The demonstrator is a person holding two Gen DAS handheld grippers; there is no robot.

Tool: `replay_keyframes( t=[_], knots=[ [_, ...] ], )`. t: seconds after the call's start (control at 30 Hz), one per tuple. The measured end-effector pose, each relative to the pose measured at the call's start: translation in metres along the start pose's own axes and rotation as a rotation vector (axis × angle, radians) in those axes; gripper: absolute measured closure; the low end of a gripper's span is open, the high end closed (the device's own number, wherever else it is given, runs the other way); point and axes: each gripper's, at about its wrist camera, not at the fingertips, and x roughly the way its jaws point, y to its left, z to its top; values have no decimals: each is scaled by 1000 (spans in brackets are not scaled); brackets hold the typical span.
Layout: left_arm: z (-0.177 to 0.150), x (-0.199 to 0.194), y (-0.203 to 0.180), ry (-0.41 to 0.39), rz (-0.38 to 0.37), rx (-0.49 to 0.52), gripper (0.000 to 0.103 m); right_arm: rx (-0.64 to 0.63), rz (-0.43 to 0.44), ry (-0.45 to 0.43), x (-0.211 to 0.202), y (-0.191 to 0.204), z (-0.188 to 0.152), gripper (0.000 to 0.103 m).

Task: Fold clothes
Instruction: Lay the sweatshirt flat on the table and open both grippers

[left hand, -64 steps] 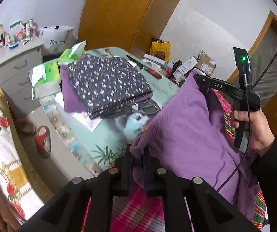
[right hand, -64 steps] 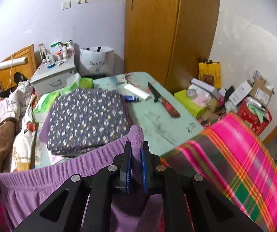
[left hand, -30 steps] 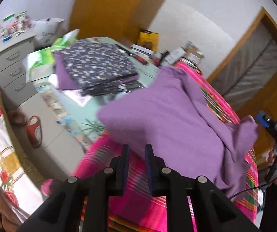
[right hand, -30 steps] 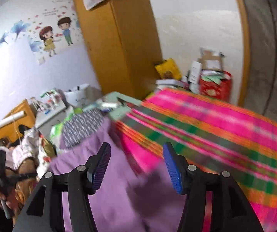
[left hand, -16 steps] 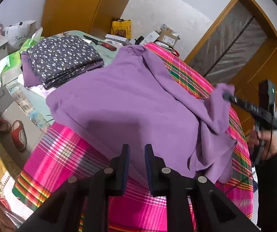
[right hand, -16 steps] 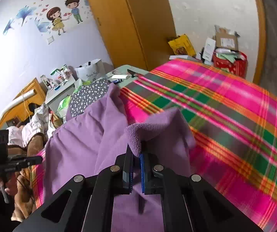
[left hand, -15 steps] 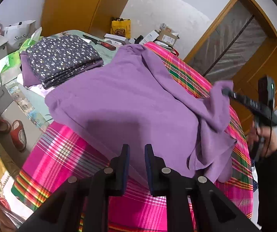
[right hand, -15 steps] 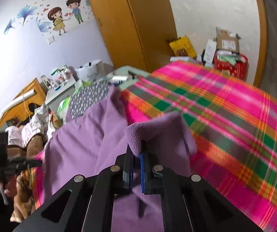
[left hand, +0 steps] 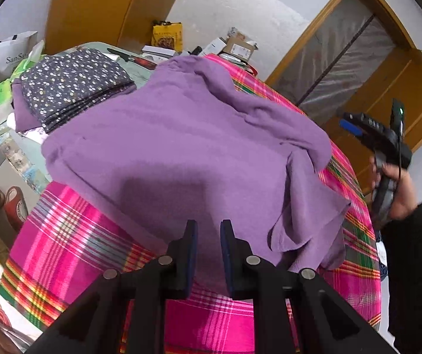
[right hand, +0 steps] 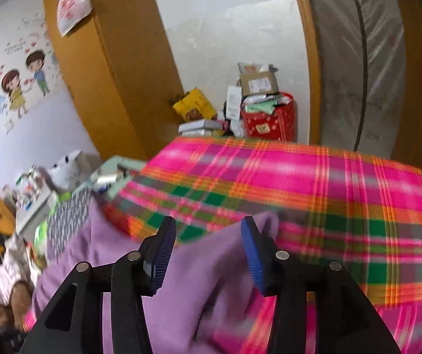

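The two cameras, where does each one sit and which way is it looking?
Left wrist view: sits on the left gripper, looking down past its fingers at the purple fleece garment on the pink plaid cloth; the right gripper and its hand show.
Right wrist view: sits on the right gripper, fingers apart above the garment's edge, facing the orange wooden wardrobe.
Both share garment, cloth and the folded dotted fabric.

The only clear lettering is "SanSa", in grey on the white paper bag (left hand: 15, 51) at the far left, above the grey drawer unit; the rest of the word is cut off. The yellow bag (left hand: 166, 34) by the wardrobe carries print too small to read, and so do the labels on the cardboard boxes (right hand: 258, 84) in the far corner.
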Motion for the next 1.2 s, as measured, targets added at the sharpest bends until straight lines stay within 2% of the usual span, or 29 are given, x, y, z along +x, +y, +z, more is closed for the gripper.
replay_keyframes(
  t=[0.13,0.4,0.47,0.63,0.87,0.9,0.97,1.0,1.1,1.2],
  knots=[
    [-4,5,-9,18,-26,27,86,47,12,26,-21,-9,-44,55],
    [-15,15,-31,62,-68,96,86,308,46,72,-50,-43,-141,53],
    [-16,19,-35,78,-73,107,86,368,81,90,-53,-47,-160,53],
    [-22,26,-46,104,-99,130,86,422,128,72,-58,-44,-175,52],
    [-30,31,-58,118,-122,156,86,382,201,88,-44,-24,-168,52],
    [-31,31,-60,116,-121,162,86,374,213,91,-42,-21,-167,54],
    [-32,28,-64,108,-127,179,86,349,216,93,-37,-14,-164,74],
    [-33,26,-66,103,-135,188,86,339,213,93,-36,-12,-163,88],
    [-35,23,-70,92,-142,209,86,317,195,56,-45,-8,-157,95],
    [-37,28,-68,105,-138,206,86,289,177,-15,-69,-3,-147,97]
  ],
)
